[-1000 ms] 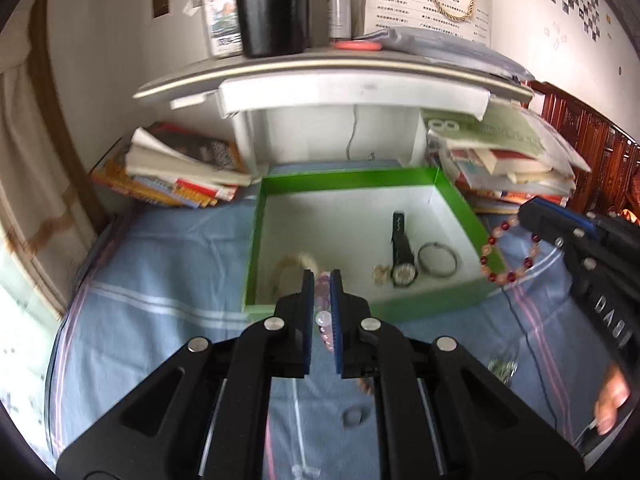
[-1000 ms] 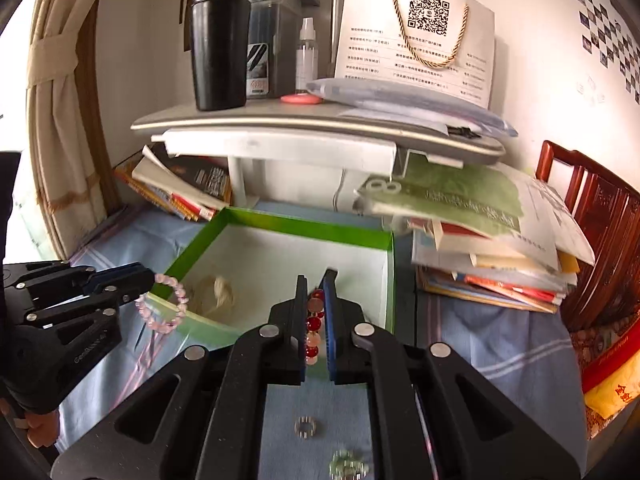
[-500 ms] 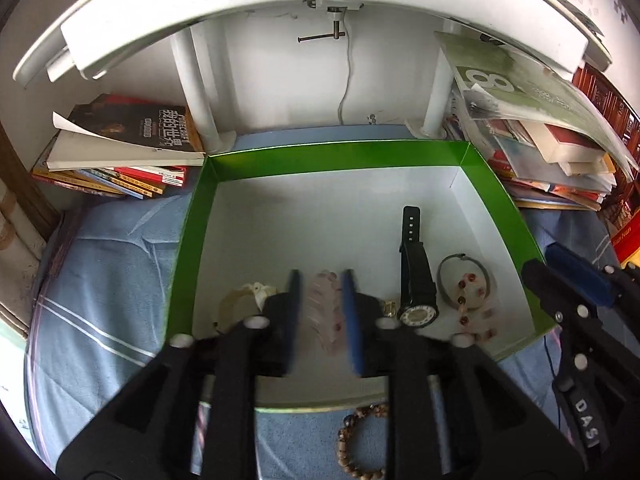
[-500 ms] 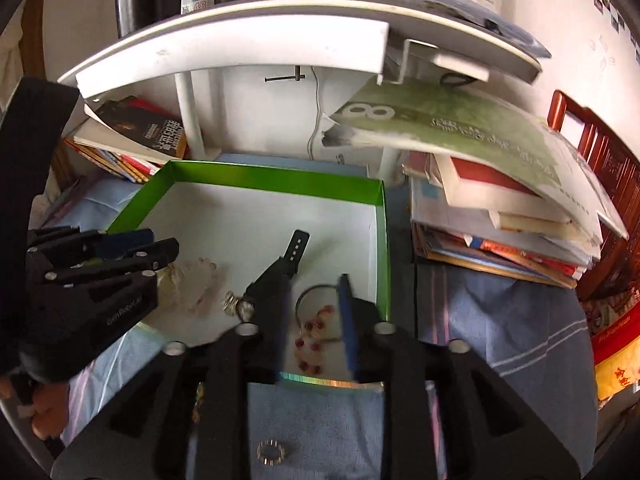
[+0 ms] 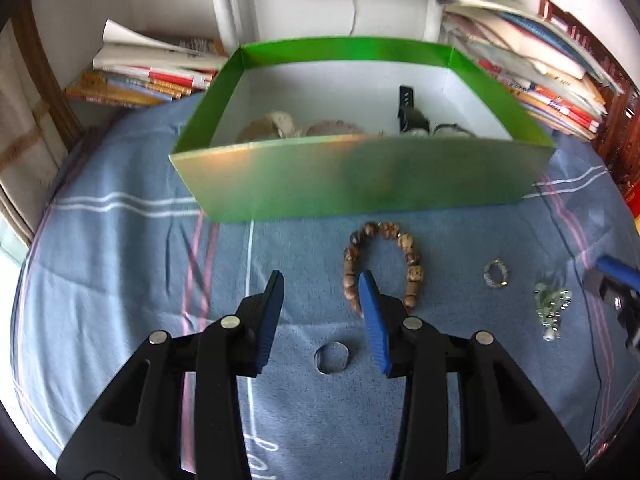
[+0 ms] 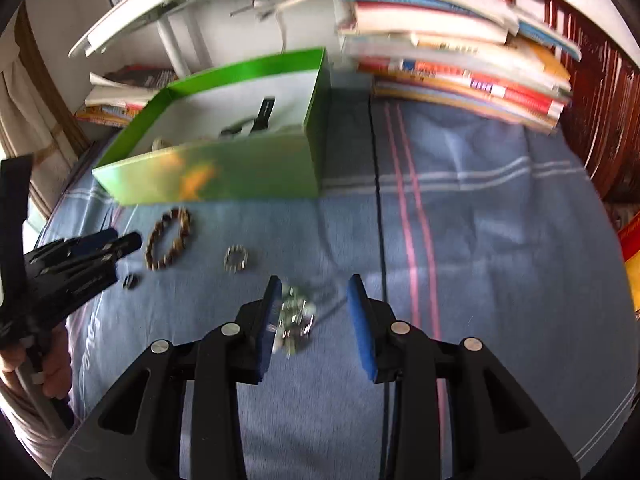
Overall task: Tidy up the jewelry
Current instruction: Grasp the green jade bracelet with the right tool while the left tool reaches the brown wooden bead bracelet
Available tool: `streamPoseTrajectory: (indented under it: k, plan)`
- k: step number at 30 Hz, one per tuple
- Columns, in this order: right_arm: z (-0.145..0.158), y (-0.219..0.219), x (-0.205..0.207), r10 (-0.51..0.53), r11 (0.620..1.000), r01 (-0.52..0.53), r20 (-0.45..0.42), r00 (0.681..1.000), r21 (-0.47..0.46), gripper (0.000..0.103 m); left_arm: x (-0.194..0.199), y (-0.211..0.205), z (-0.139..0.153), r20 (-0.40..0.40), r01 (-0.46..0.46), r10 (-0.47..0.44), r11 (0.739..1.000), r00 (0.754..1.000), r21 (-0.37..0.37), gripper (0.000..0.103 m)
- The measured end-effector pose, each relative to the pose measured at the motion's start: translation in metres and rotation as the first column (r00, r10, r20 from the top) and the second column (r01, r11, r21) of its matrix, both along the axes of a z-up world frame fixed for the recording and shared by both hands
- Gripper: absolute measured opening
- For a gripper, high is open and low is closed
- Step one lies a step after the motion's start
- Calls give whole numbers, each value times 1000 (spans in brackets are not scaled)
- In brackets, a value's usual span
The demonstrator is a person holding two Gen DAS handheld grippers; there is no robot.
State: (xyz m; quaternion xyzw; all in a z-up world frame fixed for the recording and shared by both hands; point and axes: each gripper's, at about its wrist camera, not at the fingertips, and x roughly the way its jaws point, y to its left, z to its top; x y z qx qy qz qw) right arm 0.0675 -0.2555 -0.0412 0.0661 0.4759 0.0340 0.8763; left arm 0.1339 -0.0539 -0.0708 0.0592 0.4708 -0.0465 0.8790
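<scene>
Silver ring (image 5: 331,357) between left tool (image 5: 322,292) jaws, left view only.

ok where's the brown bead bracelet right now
In the left wrist view the bracelet lies on the blue cloth just in front of the green box, right of centre, with the small beaded ring to its right.

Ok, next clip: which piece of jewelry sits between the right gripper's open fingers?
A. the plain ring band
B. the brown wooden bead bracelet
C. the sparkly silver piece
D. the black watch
C: in the right wrist view the sparkly silver piece lies on the blue cloth between the open jaws of the right gripper, close to one finger, while the bead bracelet lies off by the left gripper.
</scene>
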Motion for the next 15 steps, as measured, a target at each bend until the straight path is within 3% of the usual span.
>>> streamPoseTrajectory:
  k: [4,7,10,15]
  plan:
    - [-13,16,-3,49,999,-49,-40,998,-10,44,3,3,-8,21,-22,22,1000,1000,-2,43]
    - [-19,24,-1,56,998,-57,-51,997,-14,44,6,7,-12,13,-28,29,999,1000,-46,44]
    - [-25,28,5,39,999,-41,-61,997,-27,44,7,5,-20,-8,-20,19,999,1000,-39,43]
    - [-30,32,8,23,998,-27,-60,998,-63,26,3,2,-20,4,-5,5,1000,1000,-27,28]
